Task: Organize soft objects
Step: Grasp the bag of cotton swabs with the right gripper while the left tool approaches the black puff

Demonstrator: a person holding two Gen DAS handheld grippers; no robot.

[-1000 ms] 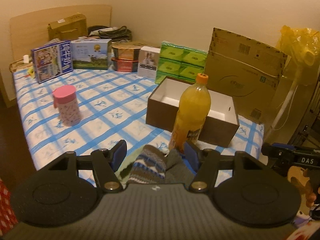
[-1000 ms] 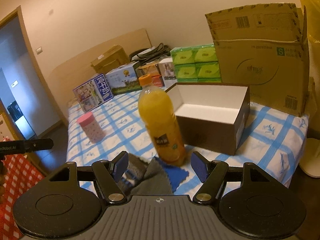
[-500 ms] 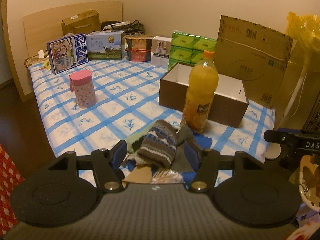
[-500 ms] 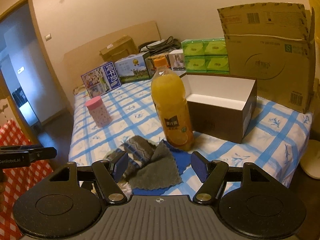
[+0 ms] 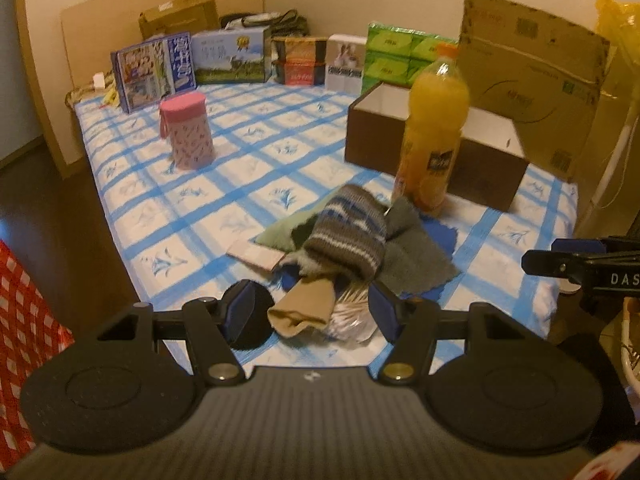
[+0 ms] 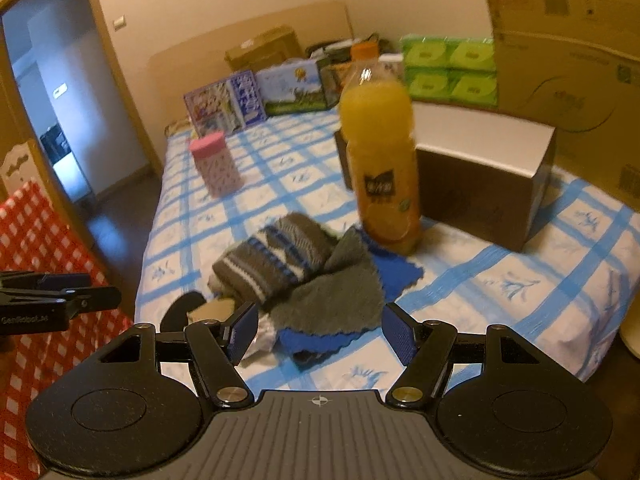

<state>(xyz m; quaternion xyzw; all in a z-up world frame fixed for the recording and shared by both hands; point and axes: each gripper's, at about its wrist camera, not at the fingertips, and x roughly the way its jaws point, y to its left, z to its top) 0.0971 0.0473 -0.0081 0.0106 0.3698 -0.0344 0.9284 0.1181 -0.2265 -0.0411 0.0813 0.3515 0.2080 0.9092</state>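
Nearest in the left wrist view, the left tool point(image 5: 312, 314) hangs with its fingers apart and empty over the near edge of the bed point(image 5: 192, 216). Between them lie a tan sock point(image 5: 306, 306) and a clear crinkled wrapper point(image 5: 352, 320), with a black round thing point(image 5: 254, 320) just behind the left finger; what that thing is I cannot tell. The right tool point(image 6: 316, 332) is likewise spread wide and holds nothing, above the near end of the pile.

The soft things sit heaped near the bed's front edge: a striped knit sock point(image 5: 346, 236) on top, a grey cloth point(image 5: 416, 252) beside it overlapping a blue cloth point(image 6: 394, 274), and a green cloth point(image 5: 280, 234) underneath. Just beyond the heap stands an orange juice bottle point(image 5: 434, 132), and behind it an open brown box point(image 5: 480, 168), seemingly empty as far as its visible part shows.

Judging by this, nothing is sorted yet and the step in hand is choosing a first piece. The next move calls for lowering one tool onto a single item, likely the knit sock, without snagging the cloths or knocking the bottle.

The lower layers of the pile are hidden, and the right view is blurred.
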